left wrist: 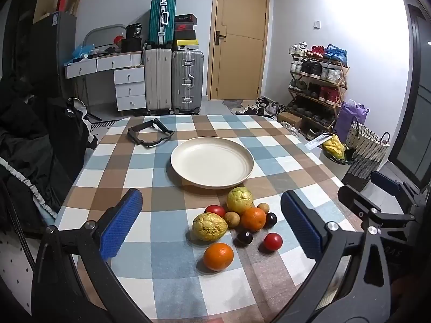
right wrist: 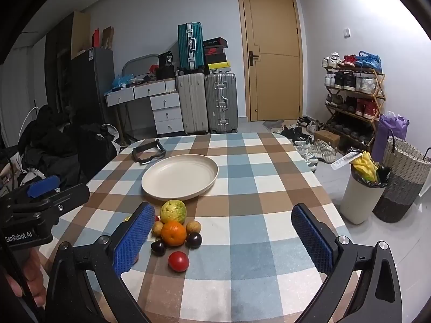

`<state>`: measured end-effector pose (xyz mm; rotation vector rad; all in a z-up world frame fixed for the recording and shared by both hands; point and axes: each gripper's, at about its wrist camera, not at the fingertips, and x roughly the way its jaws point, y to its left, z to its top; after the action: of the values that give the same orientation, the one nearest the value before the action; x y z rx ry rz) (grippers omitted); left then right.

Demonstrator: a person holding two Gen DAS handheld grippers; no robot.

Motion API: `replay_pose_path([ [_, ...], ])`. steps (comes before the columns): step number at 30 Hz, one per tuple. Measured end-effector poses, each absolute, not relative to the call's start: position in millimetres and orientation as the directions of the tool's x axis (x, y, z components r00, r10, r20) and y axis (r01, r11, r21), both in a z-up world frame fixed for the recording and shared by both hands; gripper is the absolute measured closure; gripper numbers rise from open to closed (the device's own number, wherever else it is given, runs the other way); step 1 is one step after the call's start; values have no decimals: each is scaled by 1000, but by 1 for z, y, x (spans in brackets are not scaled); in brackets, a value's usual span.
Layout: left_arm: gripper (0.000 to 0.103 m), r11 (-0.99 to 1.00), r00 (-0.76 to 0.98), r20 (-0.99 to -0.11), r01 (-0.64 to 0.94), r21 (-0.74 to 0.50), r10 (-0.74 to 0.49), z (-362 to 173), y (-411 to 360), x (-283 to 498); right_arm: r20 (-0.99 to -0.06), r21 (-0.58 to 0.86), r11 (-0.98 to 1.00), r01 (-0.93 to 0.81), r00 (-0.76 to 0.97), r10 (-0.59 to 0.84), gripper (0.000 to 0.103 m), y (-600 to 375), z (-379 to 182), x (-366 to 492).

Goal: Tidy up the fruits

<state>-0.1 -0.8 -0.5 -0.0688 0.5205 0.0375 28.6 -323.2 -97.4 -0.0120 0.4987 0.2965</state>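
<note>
A pile of fruit lies on the checked tablecloth (left wrist: 167, 290) in front of an empty cream plate (left wrist: 212, 162). It holds two yellow-green guavas (left wrist: 239, 199) (left wrist: 210, 226), two oranges (left wrist: 252, 218) (left wrist: 218, 252), two red tomatoes (left wrist: 273, 241), dark plums (left wrist: 244, 237) and small brown fruits (left wrist: 232, 218). My left gripper (left wrist: 210, 197) hangs open above the pile with nothing between its blue pads. My right gripper (right wrist: 223, 210) is open too, just right of the pile; its left finger (right wrist: 132, 242) hides part of the pile. There I see one guava (right wrist: 173, 211), an orange (right wrist: 173, 233), a tomato (right wrist: 178, 261) and the plate (right wrist: 180, 176).
A black strap frame (left wrist: 149, 134) lies beyond the plate at the far left. Dark clothes (left wrist: 32, 145) are heaped left of the table. A white bin (right wrist: 361, 196) and a woven basket (right wrist: 404, 183) stand on the floor to the right. Suitcases, a door and a shoe rack line the far wall.
</note>
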Motion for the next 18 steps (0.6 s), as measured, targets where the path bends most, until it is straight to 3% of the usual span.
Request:
replay_pose_path([
  [18, 1, 996, 877, -481, -62, -65, 23, 6, 8, -7, -438, 30, 958, -286, 858, 269, 0, -324, -91, 22],
])
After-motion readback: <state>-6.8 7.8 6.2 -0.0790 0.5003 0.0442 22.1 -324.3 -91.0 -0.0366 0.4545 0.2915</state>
